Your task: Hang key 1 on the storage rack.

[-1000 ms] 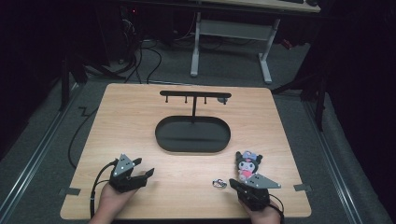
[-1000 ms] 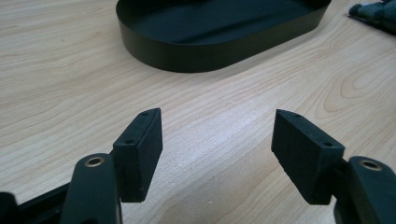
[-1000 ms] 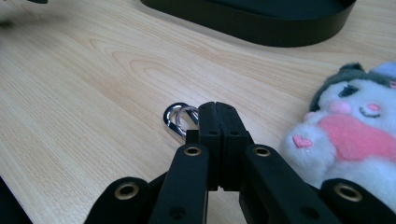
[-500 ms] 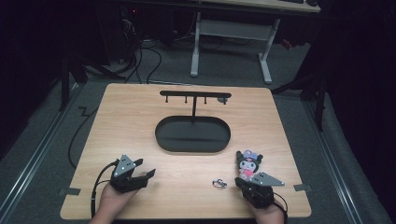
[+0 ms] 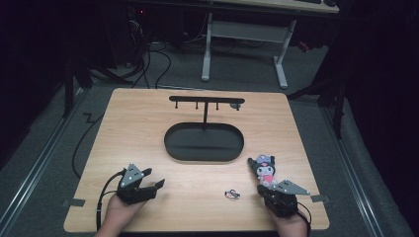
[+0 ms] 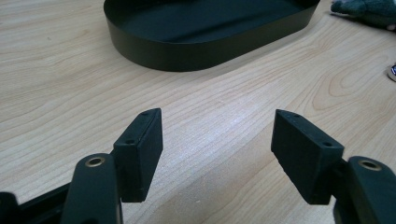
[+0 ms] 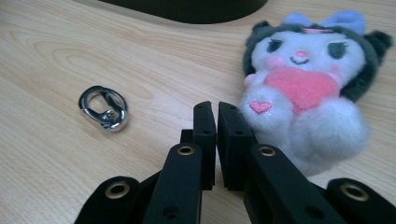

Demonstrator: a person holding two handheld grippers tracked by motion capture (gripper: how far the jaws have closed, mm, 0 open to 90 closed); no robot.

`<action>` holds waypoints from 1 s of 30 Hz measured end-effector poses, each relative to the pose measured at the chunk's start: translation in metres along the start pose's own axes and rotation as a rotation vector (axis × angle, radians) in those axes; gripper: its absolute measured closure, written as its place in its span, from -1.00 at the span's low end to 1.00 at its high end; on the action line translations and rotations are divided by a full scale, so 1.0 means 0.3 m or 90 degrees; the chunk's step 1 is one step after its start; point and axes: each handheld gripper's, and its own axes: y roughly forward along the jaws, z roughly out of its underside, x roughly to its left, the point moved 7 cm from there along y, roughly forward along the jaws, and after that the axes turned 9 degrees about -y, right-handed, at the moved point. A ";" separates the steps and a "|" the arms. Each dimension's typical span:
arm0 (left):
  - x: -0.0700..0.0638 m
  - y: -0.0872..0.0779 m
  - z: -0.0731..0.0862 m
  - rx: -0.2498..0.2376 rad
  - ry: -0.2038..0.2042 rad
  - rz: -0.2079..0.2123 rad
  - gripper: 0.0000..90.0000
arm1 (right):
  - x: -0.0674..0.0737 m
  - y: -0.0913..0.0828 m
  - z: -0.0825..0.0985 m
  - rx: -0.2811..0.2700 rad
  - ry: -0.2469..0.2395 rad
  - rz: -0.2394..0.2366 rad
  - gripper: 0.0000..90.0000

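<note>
the right gripper (image 7: 216, 112) has slid right, nearly closed and empty beside the unlabelled plush toy (image 7: 306, 88); left gripper (image 6: 217, 140) wide.

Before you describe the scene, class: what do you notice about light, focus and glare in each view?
High view: the table is lit, the room around it dark and soft. Left gripper view: jaws sharp, the tray matte, without glare. Right gripper view: the ring shows bright glints, the plush looks slightly soft, the nearest jaw parts blurred.

The right gripper (image 7: 216, 112) has its black jaws nearly together with nothing between them. A plush toy (image 7: 306, 88) lies just beside them on the wooden table (image 7: 93, 51). A metal ring clasp (image 7: 103, 108) lies apart on the other side.
</note>
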 end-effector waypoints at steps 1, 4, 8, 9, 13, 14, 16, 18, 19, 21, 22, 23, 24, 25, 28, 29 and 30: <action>0.000 0.000 0.000 0.001 0.000 0.000 -0.23 | -0.005 -0.001 0.001 -0.001 0.000 0.003 0.93; 0.000 0.000 0.001 0.001 0.000 0.001 -0.23 | -0.027 -0.007 0.008 0.000 0.013 0.013 0.92; -0.001 0.001 0.001 0.002 0.002 0.002 -0.22 | -0.050 -0.010 0.017 0.002 0.021 0.020 0.91; -0.001 0.001 0.001 0.002 0.002 0.002 -0.22 | -0.050 -0.010 0.017 0.002 0.021 0.020 0.91; -0.001 0.001 0.001 0.003 0.002 0.004 -0.22 | -0.058 -0.012 0.020 0.000 0.027 0.021 0.88; -0.002 0.001 0.001 0.003 0.002 0.003 -0.22 | -0.058 -0.012 0.019 0.000 0.027 0.020 0.88; -0.002 0.001 0.001 0.002 0.002 0.004 -0.22 | -0.057 -0.011 0.019 -0.001 0.025 0.019 0.87; -0.004 0.000 0.000 0.002 0.002 0.005 -0.22 | -0.055 -0.009 0.019 0.000 0.022 0.017 0.87; -0.004 0.000 0.000 0.002 0.002 0.005 -0.22 | -0.056 -0.009 0.020 -0.001 0.020 0.017 0.86; -0.004 0.000 0.000 0.002 0.002 0.004 -0.22 | -0.054 -0.009 0.020 0.001 0.021 0.016 0.86; -0.004 0.000 0.001 0.002 0.002 0.004 -0.22 | -0.052 -0.009 0.020 0.002 0.022 0.015 0.85; -0.005 0.000 0.001 0.001 0.001 0.004 -0.22 | -0.052 -0.009 0.019 0.002 0.020 0.014 0.85; -0.006 0.000 0.000 0.001 0.001 0.004 -0.22 | -0.052 -0.009 0.019 0.002 0.018 0.012 0.84; -0.006 0.000 0.000 0.001 0.001 0.004 -0.22 | -0.052 -0.009 0.019 0.002 0.018 0.012 0.84; -0.013 0.003 0.000 0.003 0.006 0.005 -0.22 | -0.046 -0.007 0.020 0.004 0.017 0.007 0.80; -0.013 0.003 0.000 0.003 0.006 0.005 -0.22 | -0.046 -0.007 0.020 0.004 0.017 0.007 0.80; -0.017 0.004 -0.001 0.003 0.009 0.006 -0.22 | -0.044 -0.006 0.020 0.005 0.012 0.004 0.78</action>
